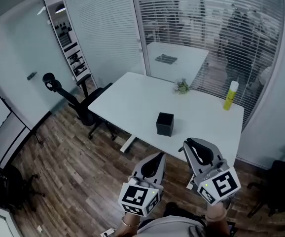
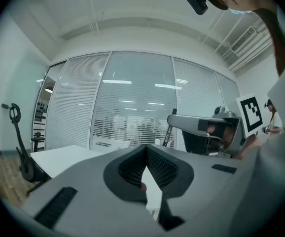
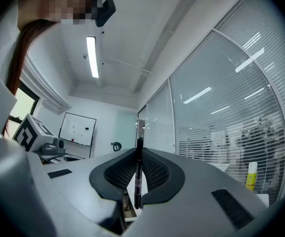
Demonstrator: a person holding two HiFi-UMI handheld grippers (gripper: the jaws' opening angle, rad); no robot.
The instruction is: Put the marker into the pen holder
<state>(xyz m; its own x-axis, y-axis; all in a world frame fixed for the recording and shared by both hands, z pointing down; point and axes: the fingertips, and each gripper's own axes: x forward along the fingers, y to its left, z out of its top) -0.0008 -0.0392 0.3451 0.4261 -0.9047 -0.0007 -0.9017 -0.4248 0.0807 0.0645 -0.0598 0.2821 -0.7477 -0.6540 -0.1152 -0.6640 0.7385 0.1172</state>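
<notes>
Right gripper view is showing the right gripper (image 3: 138, 154) with its ribbed black fingers (image 3: 157, 174) clamped on a slim black marker (image 3: 138, 181). The marker is standing upright in that picture, its long axis running across the fingers, one end poking out above them and the other hanging just below. Left gripper view is showing the left gripper (image 2: 145, 151) with its fingers closed tip to tip and no task thing between them.

Head view is placing both grippers side by side, low in the picture, over the brown wooden floor (image 1: 83, 172) and short of the near edge of the white worktop (image 1: 132, 98). A black cube-shaped pen holder (image 1: 165, 124) is sitting on that worktop near its front edge, apart from everything else; a yellow bottle (image 1: 230, 95) and a small green plant (image 1: 182, 87) are standing well behind it.

From the right gripper the holder is lying ahead and somewhat to the left, with open air between them. Both grippers are looking about equally near to it, but only the right one is carrying the marker, so the delivery seems to be its job. The carry to the holder appears to be the step in hand, with the drop not yet begun. Judging by the grip, the marker will need bringing above the holder's top with its long axis pointing down before the fingers let go.
</notes>
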